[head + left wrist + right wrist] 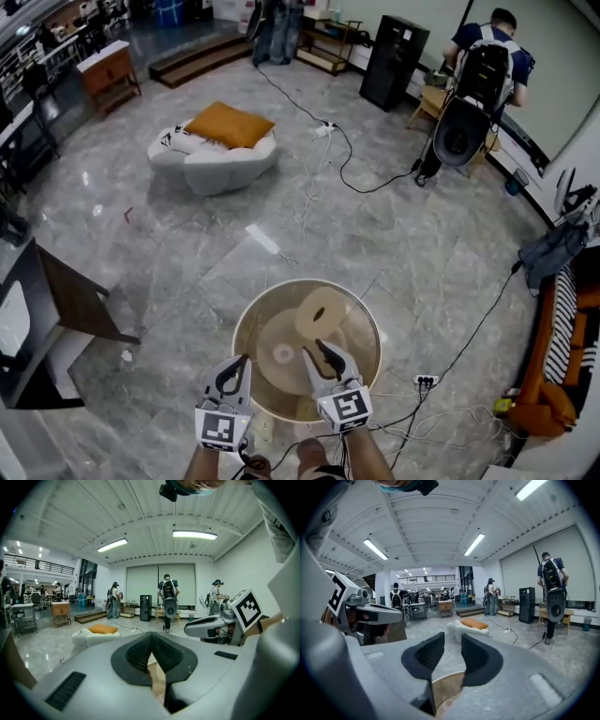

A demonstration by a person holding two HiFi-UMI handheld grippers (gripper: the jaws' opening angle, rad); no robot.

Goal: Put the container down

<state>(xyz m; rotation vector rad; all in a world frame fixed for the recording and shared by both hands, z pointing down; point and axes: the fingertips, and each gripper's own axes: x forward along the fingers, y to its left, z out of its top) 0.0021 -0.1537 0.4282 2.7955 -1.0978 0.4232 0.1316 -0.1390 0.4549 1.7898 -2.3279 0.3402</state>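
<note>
A round glass-topped table (248, 323) stands just ahead of me. On it sits a pale, roll-shaped container (323, 314) with a hole in its top, and a flatter pale disc (283, 353) lies beside it. My left gripper (232, 367) hovers over the table's near left edge with its jaws together and nothing in them; its tips meet in the left gripper view (151, 641). My right gripper (319, 352) is over the near part of the table, just short of the container. Its jaws stand apart and empty (453, 644), with the table rim (445, 679) showing below.
A white pouf with an orange cushion (214, 150) sits on the marble floor beyond. Cables and a power strip (427, 380) lie to the right. A dark table (47, 319) is at left, a sofa (562, 347) at right. A person with a backpack rig (487, 66) stands far right.
</note>
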